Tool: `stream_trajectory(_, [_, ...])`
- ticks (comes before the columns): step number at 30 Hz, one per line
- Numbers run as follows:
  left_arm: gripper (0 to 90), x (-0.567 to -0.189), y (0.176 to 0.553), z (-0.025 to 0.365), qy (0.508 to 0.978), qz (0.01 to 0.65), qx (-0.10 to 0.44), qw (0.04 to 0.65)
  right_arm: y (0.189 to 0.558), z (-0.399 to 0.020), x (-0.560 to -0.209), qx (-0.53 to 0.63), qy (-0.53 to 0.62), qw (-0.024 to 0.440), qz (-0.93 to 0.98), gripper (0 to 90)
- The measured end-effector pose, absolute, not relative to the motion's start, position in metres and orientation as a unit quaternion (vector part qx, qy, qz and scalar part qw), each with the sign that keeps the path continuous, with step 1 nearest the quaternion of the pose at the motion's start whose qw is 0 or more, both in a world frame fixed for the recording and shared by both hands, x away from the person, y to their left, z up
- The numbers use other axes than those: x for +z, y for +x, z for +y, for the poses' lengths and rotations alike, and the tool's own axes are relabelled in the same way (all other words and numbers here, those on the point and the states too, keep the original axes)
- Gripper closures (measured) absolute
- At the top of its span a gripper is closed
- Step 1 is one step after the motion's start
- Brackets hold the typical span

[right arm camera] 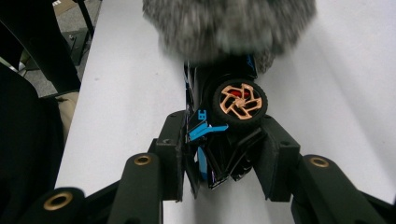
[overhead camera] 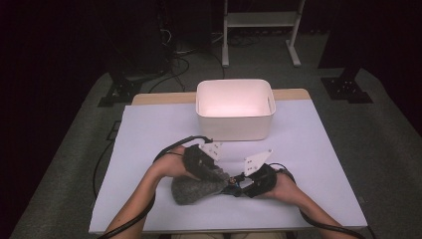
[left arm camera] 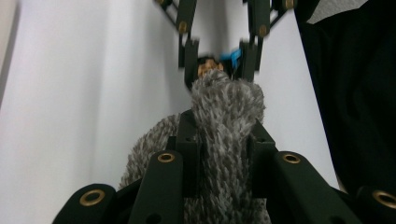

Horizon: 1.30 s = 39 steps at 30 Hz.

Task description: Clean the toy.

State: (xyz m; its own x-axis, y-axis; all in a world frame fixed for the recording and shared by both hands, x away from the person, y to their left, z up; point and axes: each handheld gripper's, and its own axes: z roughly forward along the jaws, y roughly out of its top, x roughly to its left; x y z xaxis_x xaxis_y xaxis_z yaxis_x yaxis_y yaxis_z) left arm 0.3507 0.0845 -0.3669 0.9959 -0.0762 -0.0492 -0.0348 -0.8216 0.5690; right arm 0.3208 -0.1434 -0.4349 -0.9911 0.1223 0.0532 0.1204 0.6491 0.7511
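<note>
Left tool (left arm camera: 223, 135): clamping a grey fuzzy pouch (left arm camera: 219, 140), jaws drawn close on either side of the fabric, pile bulging out above the pads. Seen in the high view as well, left tool (overhead camera: 219, 174) lying over the top of the grey fuzzy pouch (overhead camera: 195, 189), hand (overhead camera: 175, 167) behind it.

Right tool (right arm camera: 224, 140): gripping a small toy car (right arm camera: 229, 121), jaws partly closed and pressing on its black body from both sides. Blue trim showing on the near side; copper-spoked wheel (right arm camera: 239, 101) facing the camera. Nose of the car reaching up to the edge of the pouch (right arm camera: 229, 23), blurred at the top of the right gripper view; touching or just entering, cannot tell which.

High view: right tool (overhead camera: 238, 183) pointing toward the left one, both meeting near the front edge of the desk (overhead camera: 318, 149), toy car (overhead camera: 234, 182) between them at the mouth end of the pouch. Pouch resting on the white desk surface, bulk lying to the left of the meeting point.

Left gripper view: opposite tool (left arm camera: 219, 56) facing in, car's dark nose and blue trim sitting just beyond the pouch's tip.

White bin (overhead camera: 234, 124) standing behind the hands, well apart from the pouch, toward the far edge of the desk.
</note>
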Motion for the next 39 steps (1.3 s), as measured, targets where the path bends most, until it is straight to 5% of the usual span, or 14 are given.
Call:
stream_trajectory(5, [72.9,-0.367,0.348,0.110,0.951,-0.007,-0.029,0.306,0.322,-0.143,-0.435,0.412,0.075,-0.005,0.908,56.6])
stream_trajectory(9, [72.9,-0.369,0.346,0.110,0.951,-0.007,-0.032,0.308,0.325,-0.137,-0.433,0.404,0.091,-0.018,0.910,40.6])
stream_trajectory(16, [72.9,-0.369,0.349,0.108,0.951,-0.007,-0.035,0.307,0.328,-0.119,-0.434,0.395,0.090,-0.032,0.914,39.4])
stream_trajectory(21, [72.8,-0.369,0.349,0.107,0.951,-0.004,-0.036,0.307,0.332,-0.108,-0.434,0.394,0.085,-0.039,0.914,40.7])
stream_trajectory(23, [72.8,-0.368,0.349,0.107,0.951,-0.005,-0.035,0.307,0.333,-0.103,-0.436,0.384,0.083,-0.041,0.919,51.5])
stream_trajectory(28, [72.8,-0.365,0.352,0.108,0.951,0.000,-0.034,0.308,0.336,-0.103,-0.439,0.387,0.071,-0.055,0.918,54.1])
stream_trajectory(39, [72.7,-0.353,0.377,0.098,0.954,0.014,-0.016,0.299,0.363,-0.111,-0.424,0.368,0.030,0.003,0.929,55.3])
